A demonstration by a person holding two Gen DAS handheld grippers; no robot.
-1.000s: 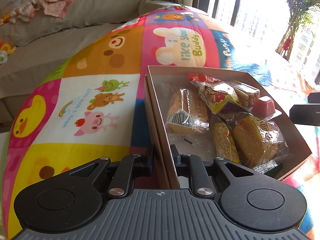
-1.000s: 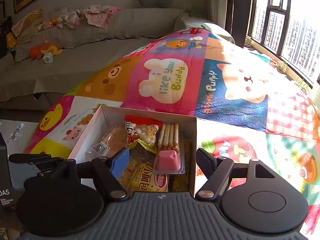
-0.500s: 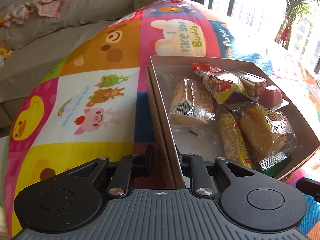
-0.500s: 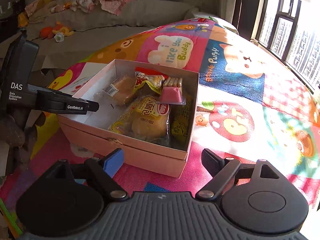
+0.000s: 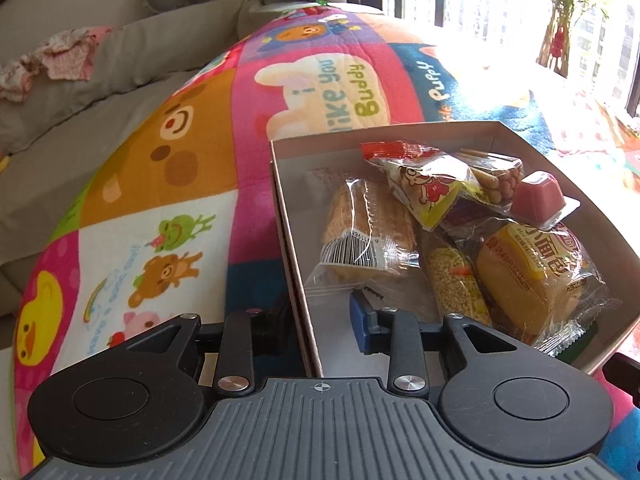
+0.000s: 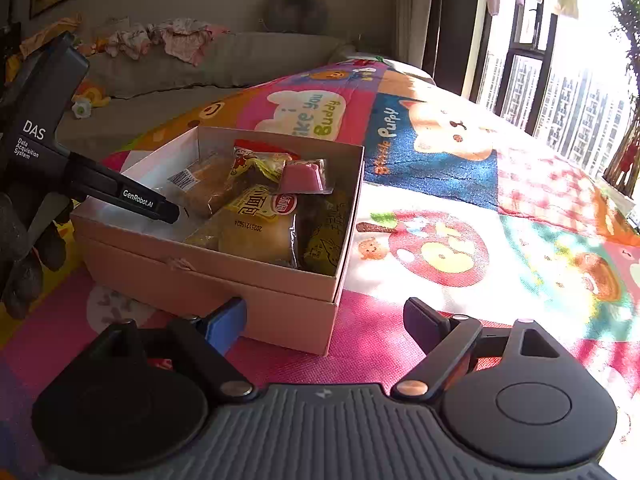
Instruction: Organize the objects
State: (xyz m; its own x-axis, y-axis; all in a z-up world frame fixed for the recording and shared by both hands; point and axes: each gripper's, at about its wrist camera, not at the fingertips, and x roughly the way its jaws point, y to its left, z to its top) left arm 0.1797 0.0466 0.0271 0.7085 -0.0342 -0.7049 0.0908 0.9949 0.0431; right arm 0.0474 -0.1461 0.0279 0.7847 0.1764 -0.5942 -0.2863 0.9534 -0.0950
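Since the earlier pictures the left gripper [image 5: 320, 320] has spread its fingers: they were pinched on the left wall of the snack box [image 5: 294, 264], and now they stand apart on either side of that wall, the blue pad [image 5: 360, 326] inside the box and the black one outside, neither clearly touching the card. The right gripper [image 6: 326, 322] has backed off to the lower centre of its frame and hangs open and empty over the play mat [image 6: 460, 240], just in front of the box's near right corner.

The box sits left of centre in the right wrist view and fills the right half of the left wrist view, its long axis running away from both claws toward the upper part of the frame. Bread rolls, a pink jelly cup [image 5: 538, 200] and other packets lie packed inside. The left claw, astride the wall, is by far the nearer; any further nudge to the box would probably fall to it.
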